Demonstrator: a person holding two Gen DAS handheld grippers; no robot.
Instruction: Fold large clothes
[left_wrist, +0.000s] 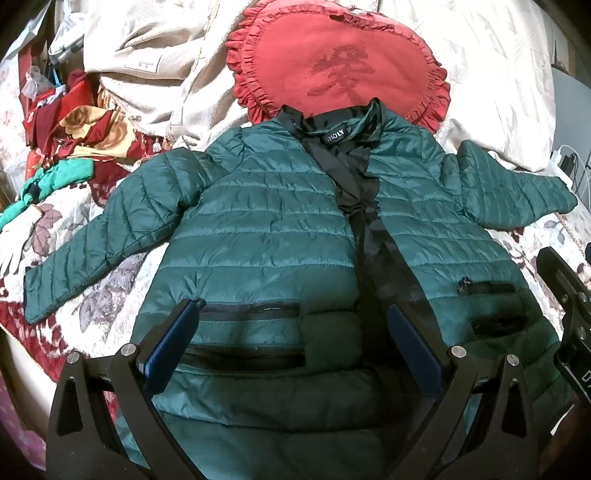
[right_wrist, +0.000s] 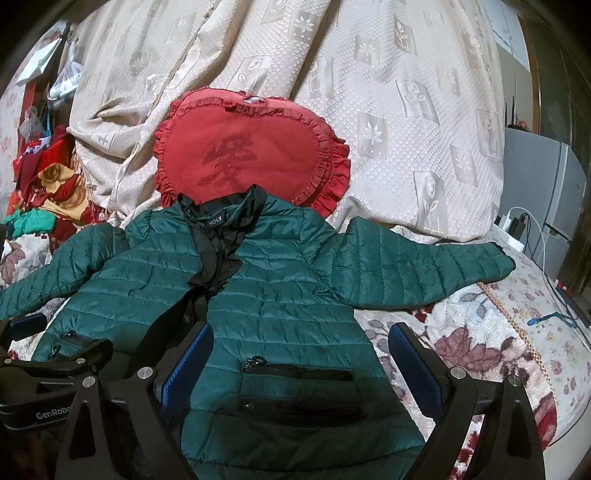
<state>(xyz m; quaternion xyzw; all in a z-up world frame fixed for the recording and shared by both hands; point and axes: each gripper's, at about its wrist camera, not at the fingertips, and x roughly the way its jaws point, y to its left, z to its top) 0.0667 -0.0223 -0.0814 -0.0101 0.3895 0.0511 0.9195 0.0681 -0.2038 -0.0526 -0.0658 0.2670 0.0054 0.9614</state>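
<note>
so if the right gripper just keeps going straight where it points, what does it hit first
Most likely the green puffer jacket, around its zipped pocket between the open jaws; depth is hard to judge. The red heart cushion lies farther on.

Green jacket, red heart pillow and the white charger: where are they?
green jacket (left_wrist: 280, 236): left wrist view, on its quilted front panel.
red heart pillow (right_wrist: 251, 155): right wrist view, on its flat middle.
white charger (right_wrist: 511, 223): right wrist view, on its plug block.
</note>
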